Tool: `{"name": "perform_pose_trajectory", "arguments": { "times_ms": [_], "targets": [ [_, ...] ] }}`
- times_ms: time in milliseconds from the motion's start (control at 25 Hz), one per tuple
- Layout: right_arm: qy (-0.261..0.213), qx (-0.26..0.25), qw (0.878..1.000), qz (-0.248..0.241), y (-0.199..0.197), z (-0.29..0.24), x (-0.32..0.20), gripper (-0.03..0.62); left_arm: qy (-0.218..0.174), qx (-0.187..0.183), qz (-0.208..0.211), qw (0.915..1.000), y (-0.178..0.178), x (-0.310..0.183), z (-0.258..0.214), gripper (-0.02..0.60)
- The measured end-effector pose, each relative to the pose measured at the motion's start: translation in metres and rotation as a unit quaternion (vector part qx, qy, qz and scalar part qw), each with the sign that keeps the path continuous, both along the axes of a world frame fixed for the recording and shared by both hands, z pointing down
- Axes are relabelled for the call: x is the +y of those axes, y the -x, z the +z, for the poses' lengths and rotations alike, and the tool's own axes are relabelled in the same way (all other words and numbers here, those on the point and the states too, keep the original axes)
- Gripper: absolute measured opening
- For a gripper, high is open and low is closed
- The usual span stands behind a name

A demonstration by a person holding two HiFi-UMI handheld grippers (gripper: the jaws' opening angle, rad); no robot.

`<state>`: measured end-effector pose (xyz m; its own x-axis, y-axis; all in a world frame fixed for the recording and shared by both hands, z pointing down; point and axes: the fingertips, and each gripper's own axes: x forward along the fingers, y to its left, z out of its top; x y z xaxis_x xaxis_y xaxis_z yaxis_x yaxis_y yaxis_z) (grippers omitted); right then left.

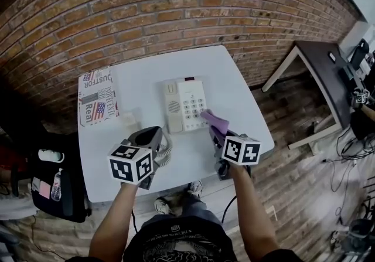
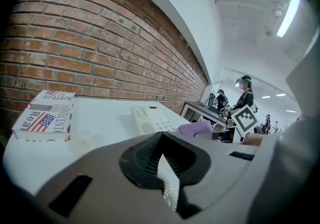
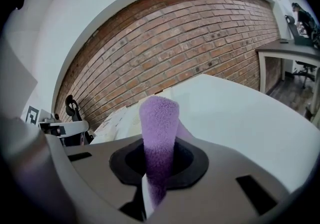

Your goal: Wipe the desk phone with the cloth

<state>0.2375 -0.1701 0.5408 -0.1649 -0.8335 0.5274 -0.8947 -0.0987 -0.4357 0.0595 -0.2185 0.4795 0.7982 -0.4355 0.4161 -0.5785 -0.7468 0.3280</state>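
The off-white desk phone lies mid-table with its cradle bare. My left gripper is shut on the handset, holding it off the phone to the front left. The coiled cord hangs beside that gripper. My right gripper is shut on a purple cloth. The cloth's free end sits at the phone's near right corner; I cannot tell whether it touches.
A printed newspaper lies at the left of the white table. A brick wall stands behind. A dark desk is at the right, a black bag at the left. People stand far off.
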Motion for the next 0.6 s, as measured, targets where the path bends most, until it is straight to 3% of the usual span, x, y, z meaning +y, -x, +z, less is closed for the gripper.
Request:
{"name": "perform_pose_trajectory", "arguments": {
  "times_ms": [240,600],
  "targets": [
    [-0.007,-0.043,0.998,0.051,-0.003,-0.001,0.002,0.045,-0.003,0.007,0.001,1.0,0.006,0.001,-0.005,0.006],
    [-0.011,-0.057,0.997,0.044,0.038,0.002,-0.001,0.046,-0.003,0.009,0.003,0.9999,0.025,0.007,-0.006,0.006]
  ]
}}
